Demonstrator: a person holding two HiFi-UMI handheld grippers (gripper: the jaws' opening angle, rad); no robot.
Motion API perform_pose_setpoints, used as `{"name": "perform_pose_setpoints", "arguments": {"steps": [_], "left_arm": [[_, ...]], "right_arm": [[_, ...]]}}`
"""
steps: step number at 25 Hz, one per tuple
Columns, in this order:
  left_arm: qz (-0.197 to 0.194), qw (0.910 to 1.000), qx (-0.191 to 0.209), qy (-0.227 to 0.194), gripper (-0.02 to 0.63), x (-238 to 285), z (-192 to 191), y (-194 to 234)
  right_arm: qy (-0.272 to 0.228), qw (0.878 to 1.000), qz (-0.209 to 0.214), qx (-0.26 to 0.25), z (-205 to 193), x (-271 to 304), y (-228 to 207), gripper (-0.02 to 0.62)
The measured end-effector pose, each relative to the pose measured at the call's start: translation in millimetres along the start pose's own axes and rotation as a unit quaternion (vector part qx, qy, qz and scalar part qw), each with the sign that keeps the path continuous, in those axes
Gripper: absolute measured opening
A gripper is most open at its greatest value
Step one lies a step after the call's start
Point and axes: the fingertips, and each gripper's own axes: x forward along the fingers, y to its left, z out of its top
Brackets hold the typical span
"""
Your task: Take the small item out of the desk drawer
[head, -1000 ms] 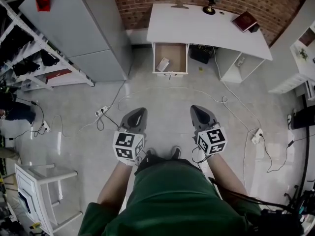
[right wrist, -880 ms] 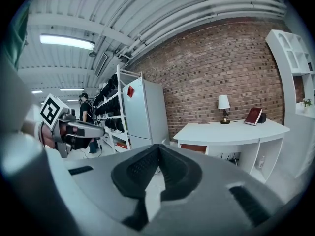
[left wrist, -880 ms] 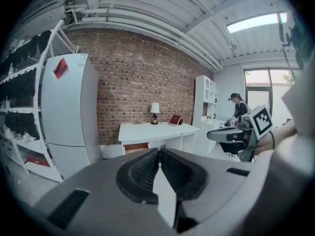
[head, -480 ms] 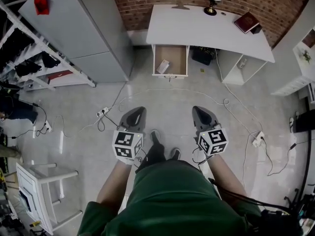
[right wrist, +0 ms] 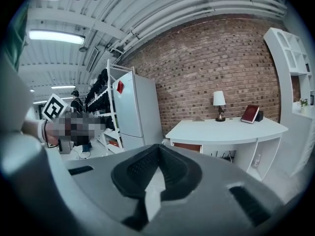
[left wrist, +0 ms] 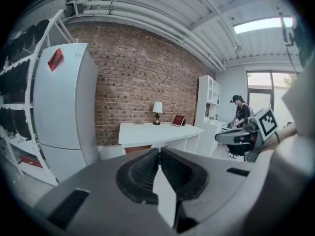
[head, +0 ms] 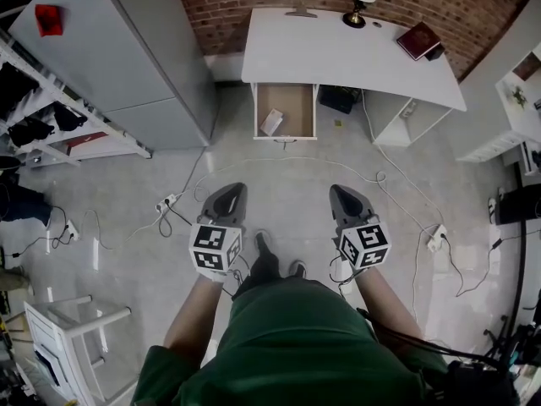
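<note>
No word, number or brand can be read. Black-and-white square marker patterns are borne on the cubes behind the jaws of the left gripper (head: 231, 194) and the right gripper (head: 345, 194); no letters are formed. Print on the red sticker (head: 49, 19) on the fridge (head: 127, 57), far ahead and left of the jaws, and on the red book (head: 420, 39) on the desk (head: 338, 53) ahead, cannot be made out.

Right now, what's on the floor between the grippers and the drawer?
Head view: only grey floor and a white cable crossing before the drawer.
</note>
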Motion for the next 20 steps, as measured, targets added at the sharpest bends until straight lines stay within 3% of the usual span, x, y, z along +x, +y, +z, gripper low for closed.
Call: {"name": "perform_pose_setpoints", "arguments": {"steps": [20], "left_arm": [[-0.045,0.9985,-0.029,0.007,0.010,86.9,13.9,142.3]], "right_arm": [[0.041,0.998,-0.038,0.000,30.2,148.5,15.9,0.003]]}}
